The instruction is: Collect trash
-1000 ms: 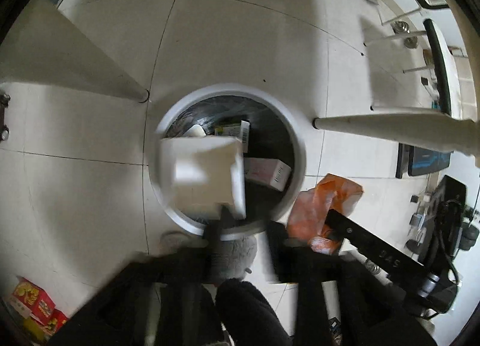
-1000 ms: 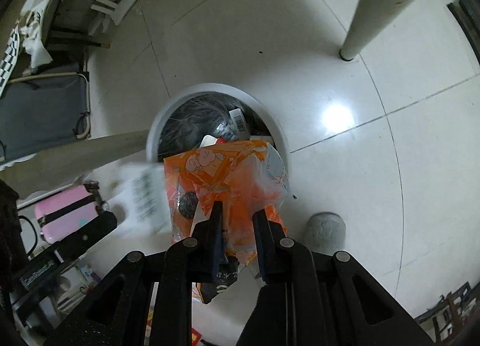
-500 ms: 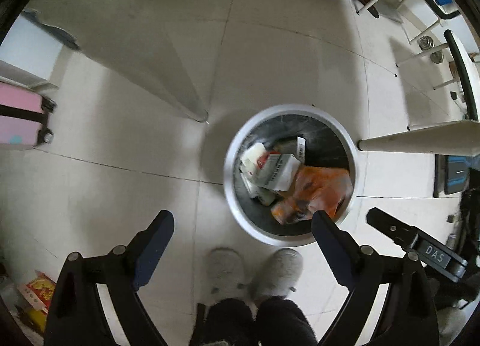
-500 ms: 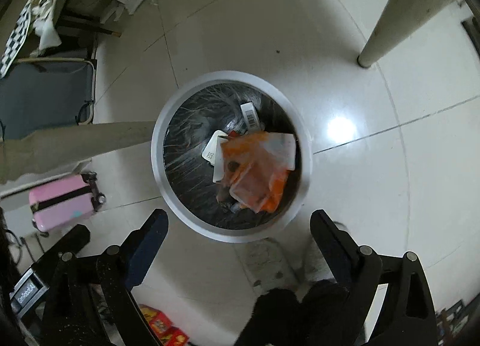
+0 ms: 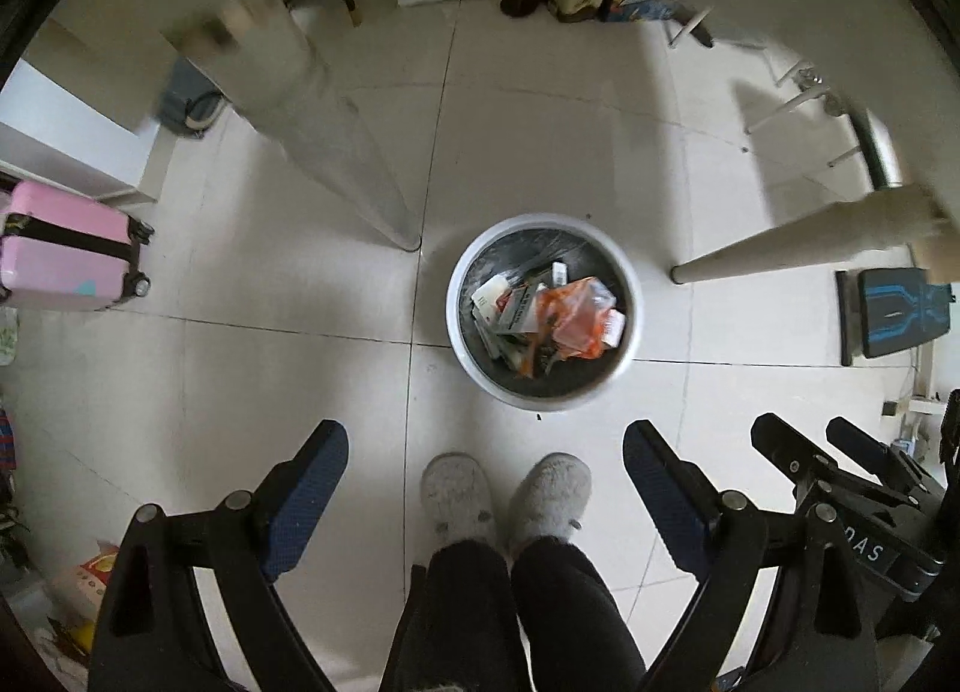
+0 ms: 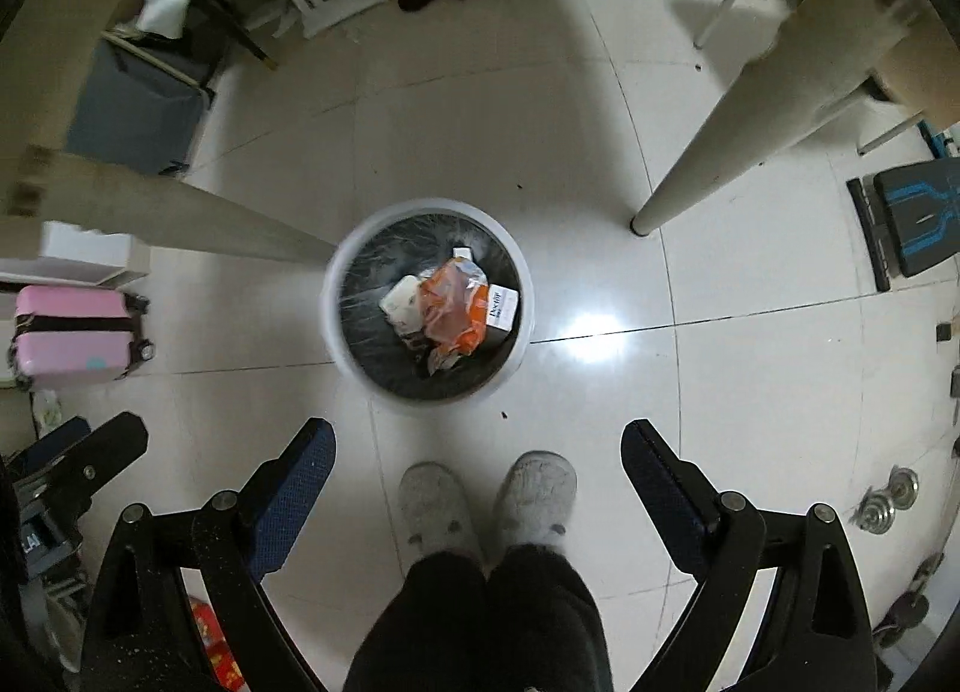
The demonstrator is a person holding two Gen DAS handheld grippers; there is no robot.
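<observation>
Looking straight down on the tiled floor (image 5: pixel 300 368), both views centre on a round white waste bin (image 5: pixel 635 296) with a dark liner. Left gripper (image 5: pixel 485 443): jaws spread wide, nothing between the blue-padded fingers (image 5: pixel 312 488); only the person's grey slippers (image 5: pixel 456 491) and dark trouser legs show in the gap. Right gripper (image 6: pixel 477 440): jaws likewise wide apart and empty, with the same slippers (image 6: pixel 432 500) below. Both sets of jaws have just been opening, the left early in the last second only.

Trash location: an orange plastic wrapper (image 5: pixel 576 317) lies crumpled on top of the heap inside the bin, with a white carton (image 5: pixel 489 296) just beside it and further white packets around it. From the right wrist the wrapper (image 6: pixel 453 308) sits between a white carton (image 6: pixel 402 299) and a small printed box (image 6: pixel 503 308), all within the bin's rim (image 6: pixel 333 296).

Two pale table legs (image 5: pixel 354 176) stand on either side of the bin. A pink suitcase (image 5: pixel 66 248) stands well apart at the left edge. The right gripper's body shows at the lower right of the left view.
</observation>
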